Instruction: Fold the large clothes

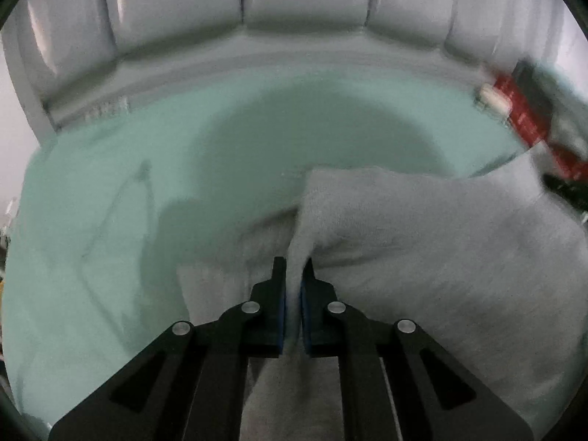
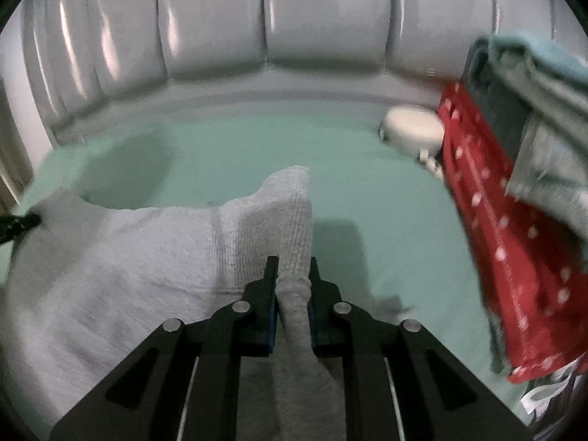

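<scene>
Nearest the left camera, the left gripper [image 1: 294, 275] had its fingers [image 1: 278, 294] clamped on a pinched fold of the grey garment [image 1: 441, 250], the cloth rising between the blue pads and spreading off toward 3 o'clock. In the right view the right gripper [image 2: 292, 275] was likewise clamped on a bunched ribbed edge of the same garment [image 2: 110, 275], which lay from the fingers [image 2: 270, 294] out toward 9 o'clock. Both grippers pointed steeply down at the bed.

The garment lay on a mint-green sheet [image 1: 92, 239], partly lifted at the gripped ends. Its far edge in the left view ran from 12 to 2 o'clock; in the right view a ribbed corner stood up just past the fingertips at 12 o'clock. At 9 o'clock in the right view a dark tip [image 2: 18, 224] touched the garment's far end.

Beyond the cloth the sheet was bare and open from 10 to 1 o'clock in both views, up to the padded grey headboard [image 2: 323, 18]. Room was tighter at 2 to 4 o'clock in the right view: a red, white-spotted cloth [image 2: 514, 257] hung there under a pile of grey and teal clothes [image 2: 544, 92], with a white round object [image 2: 411, 128] on the sheet beside it at 1 o'clock.

No writing was legible.
</scene>
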`<state>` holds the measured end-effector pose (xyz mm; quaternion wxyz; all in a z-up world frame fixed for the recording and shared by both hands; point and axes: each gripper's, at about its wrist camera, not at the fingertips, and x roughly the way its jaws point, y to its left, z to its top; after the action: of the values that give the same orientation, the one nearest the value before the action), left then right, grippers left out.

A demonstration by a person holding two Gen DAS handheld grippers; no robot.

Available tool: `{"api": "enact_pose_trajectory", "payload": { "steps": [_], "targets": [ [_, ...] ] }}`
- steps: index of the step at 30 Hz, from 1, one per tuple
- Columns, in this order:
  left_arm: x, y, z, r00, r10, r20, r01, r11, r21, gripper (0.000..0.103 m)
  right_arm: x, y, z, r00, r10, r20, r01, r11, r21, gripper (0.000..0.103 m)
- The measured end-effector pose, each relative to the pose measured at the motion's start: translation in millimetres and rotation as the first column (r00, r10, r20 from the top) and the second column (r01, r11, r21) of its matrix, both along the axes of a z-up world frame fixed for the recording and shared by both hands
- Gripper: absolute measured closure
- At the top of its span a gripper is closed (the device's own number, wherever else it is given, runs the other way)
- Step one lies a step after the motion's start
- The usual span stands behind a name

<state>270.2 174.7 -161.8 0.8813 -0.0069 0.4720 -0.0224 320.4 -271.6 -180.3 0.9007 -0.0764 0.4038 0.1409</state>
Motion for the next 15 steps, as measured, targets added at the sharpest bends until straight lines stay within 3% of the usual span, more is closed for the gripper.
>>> {"api": "enact_pose_trajectory", "payload": {
  "steps": [2, 5, 6, 8, 10, 11, 13, 15],
  "targets": [
    [1.6, 3.6, -7.5, 0.999, 0.01, -0.034, -0.011, 0.999, -0.035, 0.095, 1.2, -0.2, -9.2, 1.0, -0.007, -0.023, 0.007, 1.0, -0.006, 0.092],
    [1.1, -0.4, 9.8, 0.999, 0.033, -0.005, -0.033, 0.999, -0.022, 0.095, 1.8, -1.0, -3.0, 1.0, -0.019, -0.023, 0.019, 1.0, -0.004, 0.087],
    [-2.7, -2.6, 19.3, 0.999, 0.048, 0.024, -0.048, 0.999, -0.002, 0.094, 2.3, -1.1, -1.0, 0.999, -0.033, -0.028, 0.033, 0.999, -0.003, 0.084],
    [-10.9, -15.4, 40.4, 0.992, 0.078, 0.099, -0.085, 0.994, 0.07, 0.078, 0.2, 1.0, 5.4, 0.999, -0.045, -0.03, 0.045, 0.999, 0.003, 0.081],
    [-23.3, -31.3, 59.8, 0.98, 0.092, 0.174, -0.104, 0.993, 0.06, 0.074, -11.3, 6.4, 22.6, 0.999, -0.046, 0.014, 0.045, 0.999, 0.03, 0.073],
    [-29.1, -41.8, 68.3, 0.976, 0.073, 0.203, -0.08, 0.996, 0.026, 0.074, -17.3, 9.4, 30.4, 0.999, -0.038, 0.032, 0.037, 0.998, 0.046, 0.069],
    [-42.3, -70.1, 79.8, 0.972, -0.006, 0.236, 0.011, 1.0, -0.02, 0.074, -41.5, 20.4, 52.0, 0.997, 0.003, 0.079, -0.011, 0.995, 0.096, 0.047],
    [-58.4, -101.0, 84.6, 0.958, -0.095, 0.27, 0.107, 0.994, -0.028, 0.074, -63.2, 33.3, 64.4, 0.994, 0.042, 0.098, -0.054, 0.991, 0.123, 0.041]
  ]
}}
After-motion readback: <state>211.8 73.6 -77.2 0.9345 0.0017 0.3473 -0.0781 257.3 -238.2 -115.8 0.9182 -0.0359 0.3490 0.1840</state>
